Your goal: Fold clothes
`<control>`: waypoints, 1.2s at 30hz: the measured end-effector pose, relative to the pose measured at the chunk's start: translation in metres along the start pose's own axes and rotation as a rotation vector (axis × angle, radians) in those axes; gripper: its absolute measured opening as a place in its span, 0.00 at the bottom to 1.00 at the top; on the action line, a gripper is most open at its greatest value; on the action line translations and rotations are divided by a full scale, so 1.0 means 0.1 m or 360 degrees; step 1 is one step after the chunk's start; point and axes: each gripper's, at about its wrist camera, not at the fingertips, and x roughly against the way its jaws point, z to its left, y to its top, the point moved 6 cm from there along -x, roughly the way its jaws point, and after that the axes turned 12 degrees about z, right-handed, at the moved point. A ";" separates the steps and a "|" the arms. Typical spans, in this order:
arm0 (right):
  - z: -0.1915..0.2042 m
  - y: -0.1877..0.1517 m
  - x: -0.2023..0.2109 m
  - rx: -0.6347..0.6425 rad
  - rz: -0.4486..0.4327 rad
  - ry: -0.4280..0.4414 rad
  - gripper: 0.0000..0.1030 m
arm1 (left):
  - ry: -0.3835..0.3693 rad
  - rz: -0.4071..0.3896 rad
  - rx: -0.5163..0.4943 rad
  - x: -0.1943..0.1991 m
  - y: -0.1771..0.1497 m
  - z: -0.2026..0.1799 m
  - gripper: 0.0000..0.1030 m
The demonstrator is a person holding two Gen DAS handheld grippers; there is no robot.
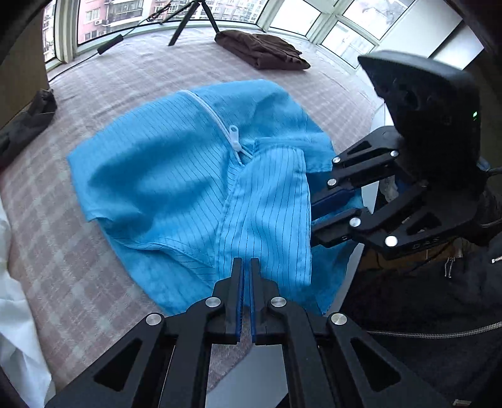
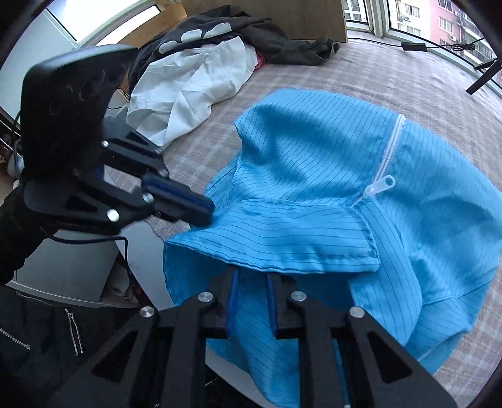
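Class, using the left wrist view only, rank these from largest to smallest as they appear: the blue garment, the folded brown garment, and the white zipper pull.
1. blue garment
2. folded brown garment, though it lies farther from the camera, so its true size is unsure
3. white zipper pull

Curved bay windows (image 1: pixel 282 15), daylight, pink plaid bedcover (image 1: pixel 94 251), wooden headboard (image 2: pixel 266 15)

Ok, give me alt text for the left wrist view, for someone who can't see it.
The left gripper, fingers nearly closed, pinches the near edge of a blue pinstriped zip garment spread on a checked bed cover. The right gripper grips the garment's right edge; a folded brown garment lies by the windows.
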 end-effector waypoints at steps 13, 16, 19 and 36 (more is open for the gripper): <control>0.04 0.58 -0.23 0.0068 0.0056 0.0002 0.16 | -0.0140 0.0029 0.0025 -0.09 -0.13 0.17 0.01; -0.05 0.67 -0.42 0.0029 0.0122 0.0007 0.16 | -0.0099 -0.0018 0.0066 0.10 -0.25 0.22 0.01; -0.07 0.69 -0.44 -0.0028 0.0128 0.0096 0.16 | -0.0078 -0.0041 0.0112 0.25 -0.33 0.22 0.01; 0.25 0.22 -0.31 -0.0025 0.0128 0.0006 0.16 | -0.0194 -0.0059 0.0104 -0.30 -0.37 -0.18 0.01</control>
